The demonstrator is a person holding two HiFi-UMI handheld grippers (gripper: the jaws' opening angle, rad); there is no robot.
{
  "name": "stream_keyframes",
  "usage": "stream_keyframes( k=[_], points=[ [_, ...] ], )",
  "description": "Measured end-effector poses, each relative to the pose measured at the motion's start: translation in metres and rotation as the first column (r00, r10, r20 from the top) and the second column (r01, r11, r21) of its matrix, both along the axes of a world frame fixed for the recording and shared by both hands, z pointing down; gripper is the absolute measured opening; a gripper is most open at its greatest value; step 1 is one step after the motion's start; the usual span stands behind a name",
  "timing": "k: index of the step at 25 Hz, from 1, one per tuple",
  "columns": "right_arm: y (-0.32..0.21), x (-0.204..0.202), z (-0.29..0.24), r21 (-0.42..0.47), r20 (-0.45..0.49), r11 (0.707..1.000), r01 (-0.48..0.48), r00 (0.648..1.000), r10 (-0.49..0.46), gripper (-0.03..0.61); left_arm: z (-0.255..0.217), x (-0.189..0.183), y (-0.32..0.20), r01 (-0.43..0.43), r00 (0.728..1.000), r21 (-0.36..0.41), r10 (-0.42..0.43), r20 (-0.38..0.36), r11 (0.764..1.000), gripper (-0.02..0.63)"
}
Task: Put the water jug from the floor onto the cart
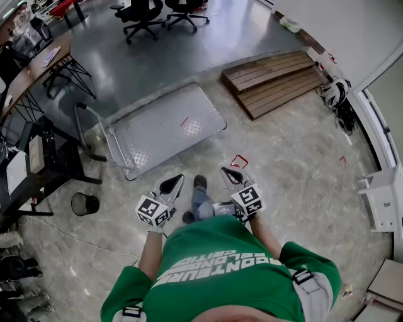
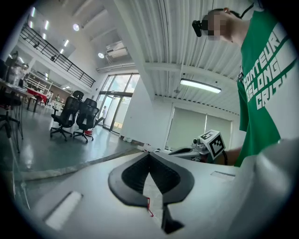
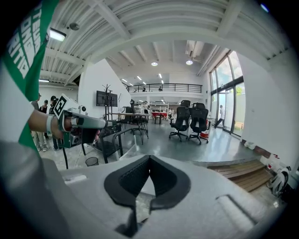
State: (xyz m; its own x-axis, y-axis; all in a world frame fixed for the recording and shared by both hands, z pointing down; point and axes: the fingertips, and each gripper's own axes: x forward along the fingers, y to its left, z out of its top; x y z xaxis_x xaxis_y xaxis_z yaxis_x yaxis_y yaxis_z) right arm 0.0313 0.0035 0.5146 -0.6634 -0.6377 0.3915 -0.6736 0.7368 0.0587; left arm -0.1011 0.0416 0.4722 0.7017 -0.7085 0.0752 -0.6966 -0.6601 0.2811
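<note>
No water jug shows in any view. The cart [image 1: 165, 127], a flat metal platform with a black push handle [image 1: 85, 129] at its left end, stands on the floor ahead of me. I hold both grippers side by side in front of my chest, short of the cart. The left gripper [image 1: 174, 182] [image 2: 149, 154] is shut, its tips meeting with nothing between them. The right gripper [image 1: 227, 171] [image 3: 149, 157] is shut too and holds nothing. Each gripper view shows the other gripper off to the side: the right gripper [image 2: 184, 150] and the left gripper [image 3: 96, 122].
A wooden ramp [image 1: 274, 80] lies at the far right. Desks [image 1: 28, 75] and a black shelf [image 1: 38, 157] line the left side, with a small black bin [image 1: 84, 204] on the floor. Office chairs [image 1: 141, 16] stand far back. A small red frame [image 1: 239, 161] lies on the floor beside the right gripper.
</note>
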Motion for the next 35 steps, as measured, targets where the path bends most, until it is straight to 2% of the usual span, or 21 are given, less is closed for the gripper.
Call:
stream_keyframes(
  k=[20, 35],
  points=[
    [-0.046, 0.034, 0.006, -0.019, 0.0, 0.995, -0.103, 0.995, 0.103, -0.008, 0.011, 0.034, -0.057, -0.112, 0.994, -0.033, 0.112, -0.005, 0.993, 0.011],
    [-0.075, 0.079, 0.033, -0.091, -0.005, 0.974, -0.206, 0.978, 0.207, -0.006, 0.028, 0.081, -0.098, -0.247, 0.968, -0.095, 0.249, 0.016, 0.964, 0.01]
  ],
)
